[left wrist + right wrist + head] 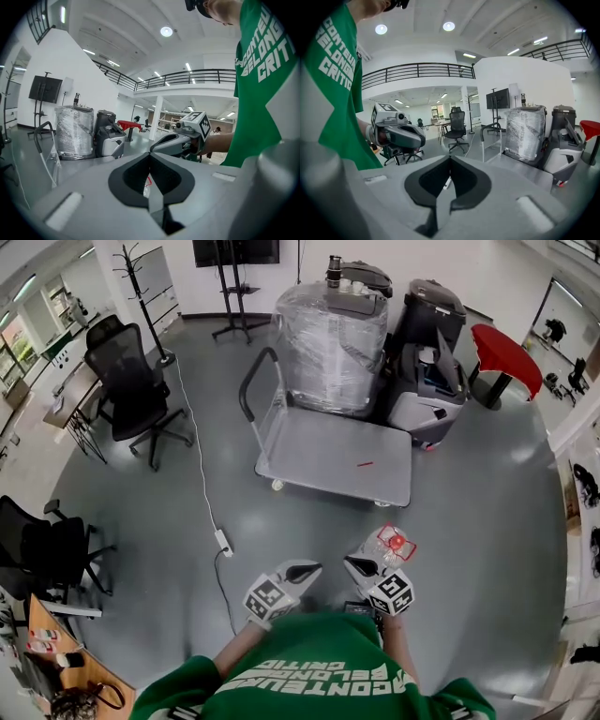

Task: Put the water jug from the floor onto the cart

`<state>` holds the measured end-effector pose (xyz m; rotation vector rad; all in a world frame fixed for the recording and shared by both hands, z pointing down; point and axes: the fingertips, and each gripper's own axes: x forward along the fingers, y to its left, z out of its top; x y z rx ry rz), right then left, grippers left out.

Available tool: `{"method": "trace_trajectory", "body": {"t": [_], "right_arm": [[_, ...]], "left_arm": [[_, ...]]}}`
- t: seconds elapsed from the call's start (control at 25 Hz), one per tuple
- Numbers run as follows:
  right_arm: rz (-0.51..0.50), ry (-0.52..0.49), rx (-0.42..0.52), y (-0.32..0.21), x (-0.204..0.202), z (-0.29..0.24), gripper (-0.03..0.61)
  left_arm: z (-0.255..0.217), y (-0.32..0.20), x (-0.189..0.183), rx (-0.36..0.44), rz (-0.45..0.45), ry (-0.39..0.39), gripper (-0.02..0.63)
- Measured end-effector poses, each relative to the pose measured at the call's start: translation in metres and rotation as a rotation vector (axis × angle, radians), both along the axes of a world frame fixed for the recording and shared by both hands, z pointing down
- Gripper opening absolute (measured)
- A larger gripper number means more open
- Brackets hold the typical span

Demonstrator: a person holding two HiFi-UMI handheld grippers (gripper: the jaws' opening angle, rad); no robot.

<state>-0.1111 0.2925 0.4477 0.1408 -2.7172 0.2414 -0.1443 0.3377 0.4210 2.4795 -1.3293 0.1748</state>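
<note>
1. Left gripper point(305, 570). We hold it low and near the body. In its own view point(150, 157) the jaws meet tip to tip, with nothing clamped between them.

2. Right gripper point(359, 568). It is just beside the left one, and their tips lie close together. Its own view point(450, 159) shows the jaws together and empty.

3. Water jug point(392, 545). It is clear with a red cap and stands on the grey floor point(169, 521) just ahead of the right gripper. It is near the cart's front edge but apart from it. We cannot tell whether the gripper touches the jug.

4. Cart point(323, 451). It has a flat grey deck on wheels and a black loop handle at its left end. One small red thing point(365, 464) lies on the deck.

5. Wrapped bundle point(328, 348). It is tall and covered in clear film, and it stands just behind the cart's far edge.

6. Grey machine point(427, 381). It stands just right of the bundle, and a red table point(506, 357) is further right.

7. Two black office chairs point(131, 390) point(42, 549). Both are to the left, well apart from the cart, and a coat stand point(141, 287) is beyond them.

8. White cable point(200, 465). It runs across the floor to a power strip point(223, 542) left of the grippers.
</note>
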Motion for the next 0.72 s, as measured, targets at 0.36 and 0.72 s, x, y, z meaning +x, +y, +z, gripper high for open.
{"method": "trace_trajectory", "body": {"t": [0.36, 0.72], "right_arm": [[-0.025, 0.012, -0.007, -0.029, -0.016, 0.013, -0.010], [0.007, -0.004, -0.005, -0.091, -0.037, 0.018, -0.011]], "left_arm": [[0.018, -0.022, -0.021, -0.026, -0.035, 0.020, 0.011], [0.024, -0.075, -0.035, -0.062, 0.000, 0.029, 0.011]]}}
